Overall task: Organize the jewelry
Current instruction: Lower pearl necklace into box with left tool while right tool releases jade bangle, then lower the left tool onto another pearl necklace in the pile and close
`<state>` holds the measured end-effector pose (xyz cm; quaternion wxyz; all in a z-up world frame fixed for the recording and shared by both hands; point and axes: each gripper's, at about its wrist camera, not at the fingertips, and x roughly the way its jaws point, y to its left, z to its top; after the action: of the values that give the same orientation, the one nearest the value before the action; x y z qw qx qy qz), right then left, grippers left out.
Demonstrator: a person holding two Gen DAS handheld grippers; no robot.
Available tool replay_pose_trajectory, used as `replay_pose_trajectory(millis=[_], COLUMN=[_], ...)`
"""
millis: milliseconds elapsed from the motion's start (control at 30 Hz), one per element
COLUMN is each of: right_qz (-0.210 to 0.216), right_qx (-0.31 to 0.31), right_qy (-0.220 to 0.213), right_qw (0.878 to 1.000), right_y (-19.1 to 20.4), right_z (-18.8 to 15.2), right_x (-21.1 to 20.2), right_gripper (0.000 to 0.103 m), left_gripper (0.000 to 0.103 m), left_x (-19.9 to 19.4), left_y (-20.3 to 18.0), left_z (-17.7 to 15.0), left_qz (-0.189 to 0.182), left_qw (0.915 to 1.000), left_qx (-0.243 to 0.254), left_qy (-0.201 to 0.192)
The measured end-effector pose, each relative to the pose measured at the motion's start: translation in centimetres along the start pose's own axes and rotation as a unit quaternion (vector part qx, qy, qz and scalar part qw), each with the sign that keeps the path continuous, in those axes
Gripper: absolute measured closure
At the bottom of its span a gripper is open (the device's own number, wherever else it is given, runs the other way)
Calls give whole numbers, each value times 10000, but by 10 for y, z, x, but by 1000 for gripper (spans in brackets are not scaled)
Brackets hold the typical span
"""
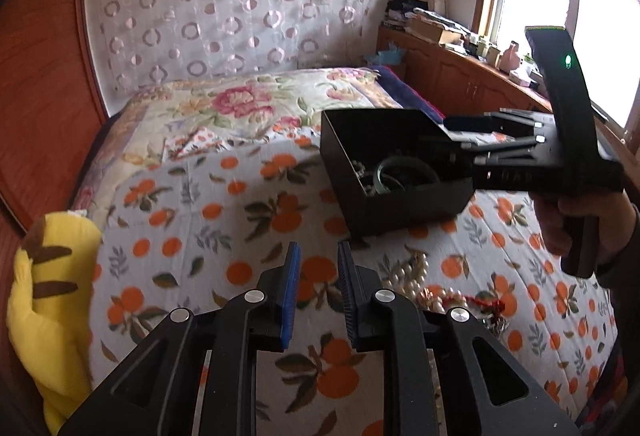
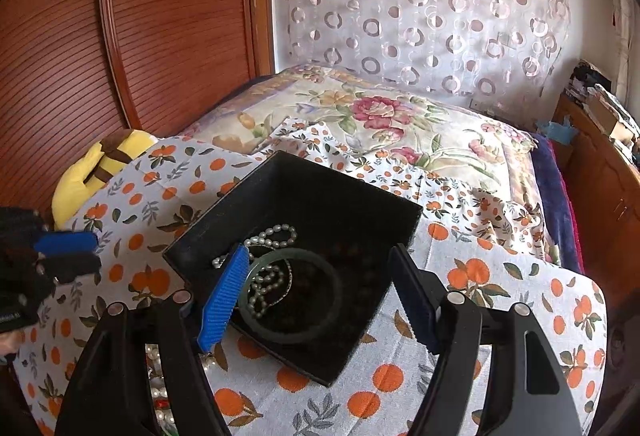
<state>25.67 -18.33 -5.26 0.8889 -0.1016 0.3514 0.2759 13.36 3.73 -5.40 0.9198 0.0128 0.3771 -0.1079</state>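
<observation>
A black open box [image 2: 340, 195] sits on the orange-print bedspread. It holds a green bangle [image 2: 294, 334], a pearl string [image 2: 276, 234] and dark beads. The box also shows in the left wrist view [image 1: 400, 203], with the bangle [image 1: 380, 175] inside. My right gripper [image 2: 320, 290] is open wide and empty, hovering over the box; it shows in the left wrist view [image 1: 460, 149]. My left gripper [image 1: 319, 276] is open a little and empty above the bedspread. It shows at the left edge of the right wrist view [image 2: 74, 254]. Loose pearl and red bead jewelry [image 1: 424, 284] lies right of it.
A yellow plush toy [image 1: 48, 296] lies at the bed's left edge by a wooden wardrobe [image 2: 120, 35]. A floral quilt [image 2: 380, 115] covers the far bed. A wooden cabinet [image 1: 460, 71] with clutter stands under the window at right.
</observation>
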Motion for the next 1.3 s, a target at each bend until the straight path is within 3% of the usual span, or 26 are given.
replay_pose_trajectory(millis=[367, 433, 567, 900, 1300], right_qz=[10, 63, 155, 121, 66], right_qx=[-9, -13, 60, 166, 219], right_qy=[-211, -251, -261, -38, 40], right_qw=[9998, 9997, 9995, 9998, 9997], right_y=[4, 5, 8, 13, 9], right_z=[-36, -45, -68, -102, -113], right_x=[-54, -62, -74, -70, -66], right_gripper=[28, 28, 28, 29, 29], left_gripper=[84, 76, 75, 75, 75], left_x=[20, 22, 26, 36, 40], left_y=[-11, -10, -13, -19, -27], left_z=[-30, -33, -34, -32, -32], left_qz=[-180, -225, -258, -200, 89], left_qw=[9988, 9986, 9982, 9979, 9968], left_qx=[111, 76, 77, 162, 545], left_qy=[436, 474, 530, 588, 570])
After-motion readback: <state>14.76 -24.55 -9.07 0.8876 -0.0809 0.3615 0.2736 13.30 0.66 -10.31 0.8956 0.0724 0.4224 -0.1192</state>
